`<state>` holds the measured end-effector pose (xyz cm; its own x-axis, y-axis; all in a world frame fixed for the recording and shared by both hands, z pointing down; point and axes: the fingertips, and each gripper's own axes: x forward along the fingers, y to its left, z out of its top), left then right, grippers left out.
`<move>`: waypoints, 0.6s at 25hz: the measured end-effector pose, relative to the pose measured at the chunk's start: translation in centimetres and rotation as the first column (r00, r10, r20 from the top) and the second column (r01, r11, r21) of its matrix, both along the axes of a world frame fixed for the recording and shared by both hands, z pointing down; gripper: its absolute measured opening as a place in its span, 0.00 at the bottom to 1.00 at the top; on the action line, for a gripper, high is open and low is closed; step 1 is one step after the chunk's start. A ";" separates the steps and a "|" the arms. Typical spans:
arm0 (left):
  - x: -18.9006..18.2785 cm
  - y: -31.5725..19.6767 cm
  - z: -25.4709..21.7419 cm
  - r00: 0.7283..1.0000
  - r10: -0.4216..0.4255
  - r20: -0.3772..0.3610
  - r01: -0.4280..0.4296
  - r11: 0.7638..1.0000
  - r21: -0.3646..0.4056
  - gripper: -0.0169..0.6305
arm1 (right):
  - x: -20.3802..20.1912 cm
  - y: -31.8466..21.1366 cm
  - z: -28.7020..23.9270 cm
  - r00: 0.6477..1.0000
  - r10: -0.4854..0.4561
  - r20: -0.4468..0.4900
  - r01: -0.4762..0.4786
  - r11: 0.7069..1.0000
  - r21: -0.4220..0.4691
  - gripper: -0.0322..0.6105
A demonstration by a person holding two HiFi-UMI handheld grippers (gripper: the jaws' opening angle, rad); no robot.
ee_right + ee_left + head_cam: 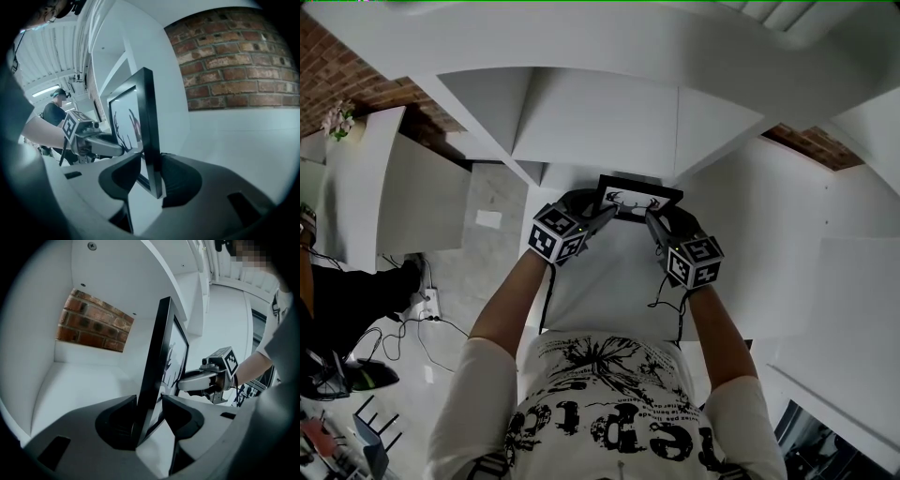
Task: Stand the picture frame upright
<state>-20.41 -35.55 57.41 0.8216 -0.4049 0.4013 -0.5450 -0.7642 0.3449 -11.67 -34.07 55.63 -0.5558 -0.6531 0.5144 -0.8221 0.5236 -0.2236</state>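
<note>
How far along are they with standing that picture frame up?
Mostly done: the picture frame already stands upright on the white shelf. In hand: the left gripper and right gripper each straddle a side edge, jaws looking slack. Remaining: draw both away without tipping it.

Dim and grey all over. Soft light, faint shadows. Bent round with black corners in the 2 gripper views. Blurry up close at left claw (149, 403) and right claw (151, 161).
</note>
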 end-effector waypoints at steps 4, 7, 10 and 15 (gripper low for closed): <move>0.0 -0.3 0.1 1.000 -0.008 0.017 0.008 1.000 -0.011 0.32 | 0.0 -0.3 0.0 1.000 0.014 -0.028 -0.014 1.000 0.006 0.27; -0.2 -0.5 0.3 0.999 -0.020 0.034 0.020 1.000 -0.017 0.33 | 0.0 -0.4 0.1 0.999 0.019 -0.042 -0.018 1.000 0.008 0.27; -0.3 -0.7 0.3 0.999 -0.033 0.041 0.033 0.999 -0.016 0.33 | 0.0 -0.5 0.0 0.998 0.028 -0.047 -0.028 1.000 0.014 0.27; -0.9 -0.9 0.4 0.997 -0.051 0.065 0.052 0.998 -0.018 0.33 | 0.1 -1.0 0.0 0.997 0.044 -0.065 -0.043 0.999 0.023 0.26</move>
